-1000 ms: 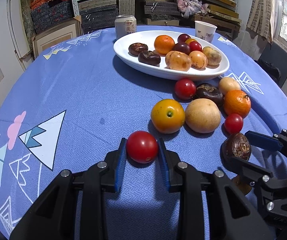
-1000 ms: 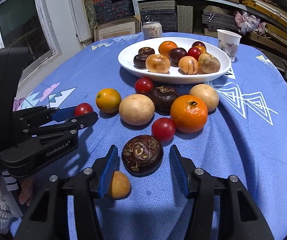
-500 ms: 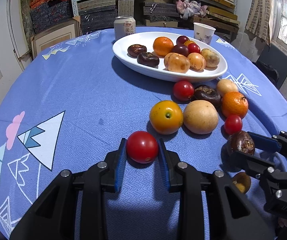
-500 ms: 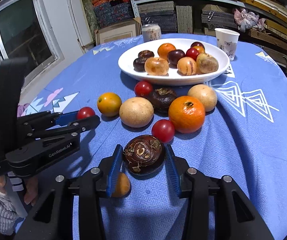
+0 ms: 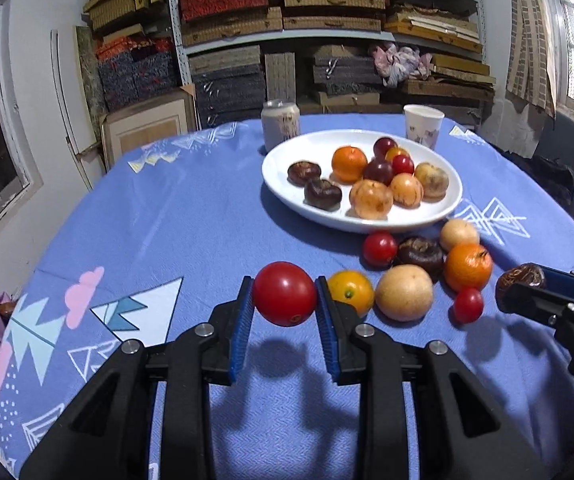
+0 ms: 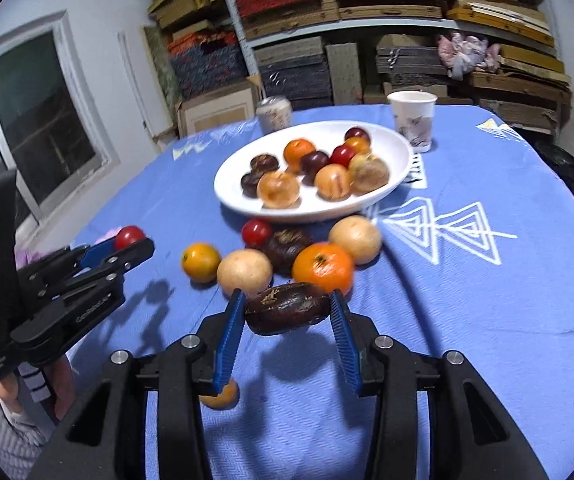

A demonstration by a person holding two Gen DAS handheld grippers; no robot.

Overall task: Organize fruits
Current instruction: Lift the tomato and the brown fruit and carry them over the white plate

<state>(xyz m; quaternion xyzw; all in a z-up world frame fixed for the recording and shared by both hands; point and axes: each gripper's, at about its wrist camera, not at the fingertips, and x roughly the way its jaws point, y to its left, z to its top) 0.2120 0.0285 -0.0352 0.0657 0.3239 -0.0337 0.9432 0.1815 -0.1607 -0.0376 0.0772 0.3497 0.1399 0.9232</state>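
My left gripper point(image 5: 285, 316) is shut on a red tomato point(image 5: 285, 294) and holds it above the blue tablecloth. It also shows in the right wrist view point(image 6: 129, 236). My right gripper point(image 6: 287, 318) is shut on a dark brown wrinkled fruit point(image 6: 287, 309), lifted off the cloth; that fruit also shows in the left wrist view point(image 5: 521, 278). A white plate point(image 5: 427, 216) with several fruits stands beyond. Loose fruits lie in front of it: a yellow-orange one point(image 5: 350, 290), a tan one point(image 5: 403, 298), an orange point(image 5: 467, 266).
A drink can point(image 5: 280, 124) and a paper cup point(image 5: 423, 126) stand behind the plate. A small orange fruit point(image 6: 223, 396) lies on the cloth under my right gripper. Shelves of stacked boxes fill the back wall. A window is at left.
Both grippers have risen off the table with their fruits held. The tomato and the dark fruit left the cloth, and the view tilted up toward the shelves.
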